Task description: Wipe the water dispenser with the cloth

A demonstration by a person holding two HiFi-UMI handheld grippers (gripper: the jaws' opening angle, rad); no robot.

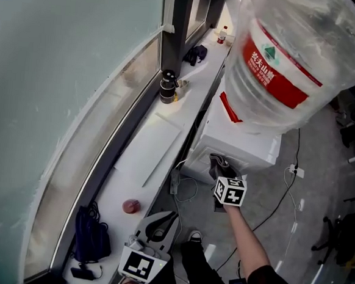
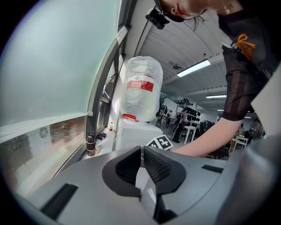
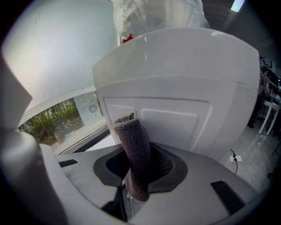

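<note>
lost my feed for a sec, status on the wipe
Left gripper shut, empty. Right gripper shut on cloth, cloth tip up at water dispenser front panel. Nothing between cloth and panel.

Black flask (image 1: 168, 86), pink ball (image 1: 131, 206), dark bag (image 1: 92, 239)

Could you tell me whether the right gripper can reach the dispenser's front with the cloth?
Probably yes: the right gripper holds the cloth just before the dispenser, with nothing between them.
</note>
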